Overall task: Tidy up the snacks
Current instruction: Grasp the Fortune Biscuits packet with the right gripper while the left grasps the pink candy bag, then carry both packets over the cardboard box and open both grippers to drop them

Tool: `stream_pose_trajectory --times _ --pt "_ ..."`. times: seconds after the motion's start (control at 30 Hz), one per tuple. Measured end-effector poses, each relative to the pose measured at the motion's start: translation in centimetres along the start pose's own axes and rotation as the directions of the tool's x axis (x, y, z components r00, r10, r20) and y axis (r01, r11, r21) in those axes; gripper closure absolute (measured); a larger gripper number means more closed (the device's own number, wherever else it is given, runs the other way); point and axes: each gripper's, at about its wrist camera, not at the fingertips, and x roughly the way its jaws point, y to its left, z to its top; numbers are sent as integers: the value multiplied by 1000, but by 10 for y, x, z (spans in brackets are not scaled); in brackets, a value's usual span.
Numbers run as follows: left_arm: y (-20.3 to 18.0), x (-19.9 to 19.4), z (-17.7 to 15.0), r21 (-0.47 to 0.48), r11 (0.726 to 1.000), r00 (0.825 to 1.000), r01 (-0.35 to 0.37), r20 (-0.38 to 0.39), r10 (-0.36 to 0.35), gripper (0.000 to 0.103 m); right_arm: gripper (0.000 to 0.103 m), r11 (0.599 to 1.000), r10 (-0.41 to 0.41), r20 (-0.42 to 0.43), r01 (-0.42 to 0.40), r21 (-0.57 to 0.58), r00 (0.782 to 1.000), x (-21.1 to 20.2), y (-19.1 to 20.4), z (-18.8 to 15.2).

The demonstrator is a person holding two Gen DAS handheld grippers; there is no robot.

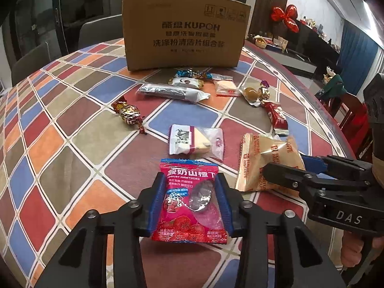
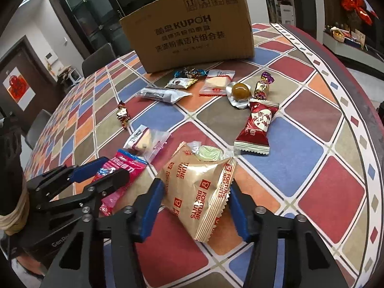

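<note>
Grippers work side by side: left gripper (image 1: 189, 201) is clamped on the hawthorn pack (image 1: 192, 199), right gripper (image 2: 194, 204) on the biscuit bag (image 2: 199, 192), both low over the table (image 2: 312, 144). Best to lift gently, keeping them apart, then carry to the box (image 1: 184, 28)

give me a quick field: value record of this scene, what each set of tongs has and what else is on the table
left tongs: closed on the pink yogurt hawthorn packet, pads pressing both side edges
right tongs: around the fortune biscuits packet, blue pads at its sides
box: cardboard box upright at the far side of the table
surface: checked tablecloth
loose snacks: clear-wrapped cake slice, red wrapped sweet, long silver packet, foil candies
in box: cannot tell, its inside is hidden
</note>
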Motion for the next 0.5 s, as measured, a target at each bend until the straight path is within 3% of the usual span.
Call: stream_pose_trajectory --times 0.23,0.5 --pt "-4 -14 -1 -9 1000 999 11 35 -11 68 59 1000 10 19 -10 -4 1000 -9 3 -2" --pt "-5 -47 16 -13 1000 991 15 133 -13 71 60 997 -24 115 33 -70 993 -38 17 9"
